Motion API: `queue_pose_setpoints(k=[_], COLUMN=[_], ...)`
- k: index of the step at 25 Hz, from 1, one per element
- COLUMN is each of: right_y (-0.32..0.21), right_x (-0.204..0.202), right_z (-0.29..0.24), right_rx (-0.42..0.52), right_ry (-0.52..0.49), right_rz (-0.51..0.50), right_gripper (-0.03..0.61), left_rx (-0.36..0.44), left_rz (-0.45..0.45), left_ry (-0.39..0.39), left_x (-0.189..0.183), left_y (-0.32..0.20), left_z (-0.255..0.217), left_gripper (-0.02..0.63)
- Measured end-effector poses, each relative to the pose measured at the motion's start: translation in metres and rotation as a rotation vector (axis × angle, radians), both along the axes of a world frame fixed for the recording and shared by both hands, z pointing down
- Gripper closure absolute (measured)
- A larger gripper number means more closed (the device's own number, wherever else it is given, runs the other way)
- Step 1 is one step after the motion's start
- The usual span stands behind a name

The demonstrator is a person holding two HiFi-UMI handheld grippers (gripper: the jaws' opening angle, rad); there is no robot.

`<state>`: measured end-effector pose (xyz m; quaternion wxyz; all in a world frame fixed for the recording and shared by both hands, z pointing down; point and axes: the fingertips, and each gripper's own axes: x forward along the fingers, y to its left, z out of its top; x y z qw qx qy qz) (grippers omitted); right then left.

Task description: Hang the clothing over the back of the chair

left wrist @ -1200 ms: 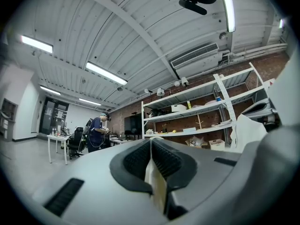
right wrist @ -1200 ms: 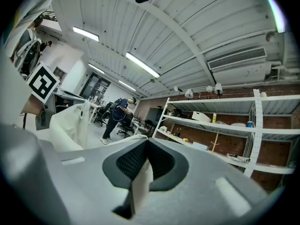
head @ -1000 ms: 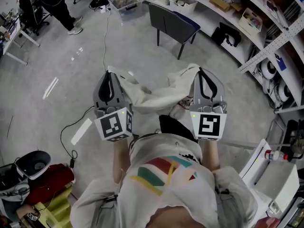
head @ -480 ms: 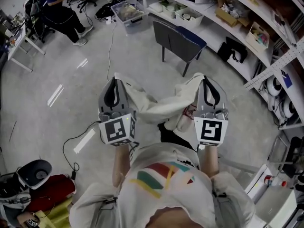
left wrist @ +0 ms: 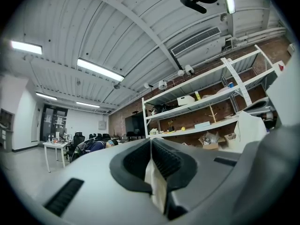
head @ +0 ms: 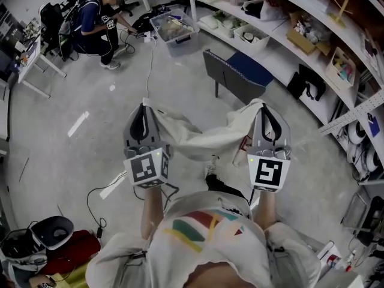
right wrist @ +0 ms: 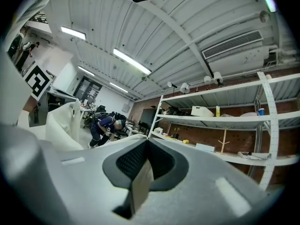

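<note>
Sagging wrinkled cream clothing [head: 199, 139], left gripper [head: 144, 107], right gripper [head: 262, 105], fingers clamping its ends

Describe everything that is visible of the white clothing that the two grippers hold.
The clothing is off-white and looks like thin, soft cloth, creased in many folds. It hangs in the air, spread between the left gripper and the right gripper, and it sags in the middle. Each gripper's jaws are shut on one edge of it. It does not touch the dark chair, which stands farther ahead.
</note>
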<state>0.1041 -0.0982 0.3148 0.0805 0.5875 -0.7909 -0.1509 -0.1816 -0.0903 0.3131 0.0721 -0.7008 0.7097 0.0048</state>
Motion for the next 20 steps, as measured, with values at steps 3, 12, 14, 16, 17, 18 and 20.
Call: queue_pose_setpoints(k=[3,12,14,16,17,18,20], right_y=[-0.034,-0.133,-0.149,-0.162,-0.167,-0.170,-0.176], right_x=[-0.002,-0.015,-0.018,-0.020,-0.021,-0.022,-0.025], right_z=[-0.002,-0.013,-0.015,-0.017,-0.018,-0.017,-0.014], right_rx=[-0.007,-0.009,-0.015,-0.014,-0.014,-0.018,-0.033], right_ry=[0.002,0.037,0.043,0.045,0.045,0.045,0.047], right_rz=[0.005,-0.020,-0.025,-0.026,-0.026,-0.026,-0.019], right_gripper=[0.571,0.571,0.571,0.571,0.571,0.571,0.571], left_rx=[0.009,0.005,0.003,0.001,-0.003,-0.007,-0.015], left_rz=[0.006,-0.006,-0.003,0.000,0.000,0.001,0.006], left_ry=[0.000,0.020,0.015,0.011,0.009,0.008,0.011], left_x=[0.001,-0.012,-0.013,-0.012,-0.013,-0.014,-0.017], left_y=[-0.037,-0.139,-0.154,-0.166,-0.170,-0.174,-0.181], left_z=[-0.007,-0.011,-0.013,-0.015,-0.015,-0.013,-0.010], left_gripper=[0.592,0.592,0.592,0.592,0.592,0.592,0.592])
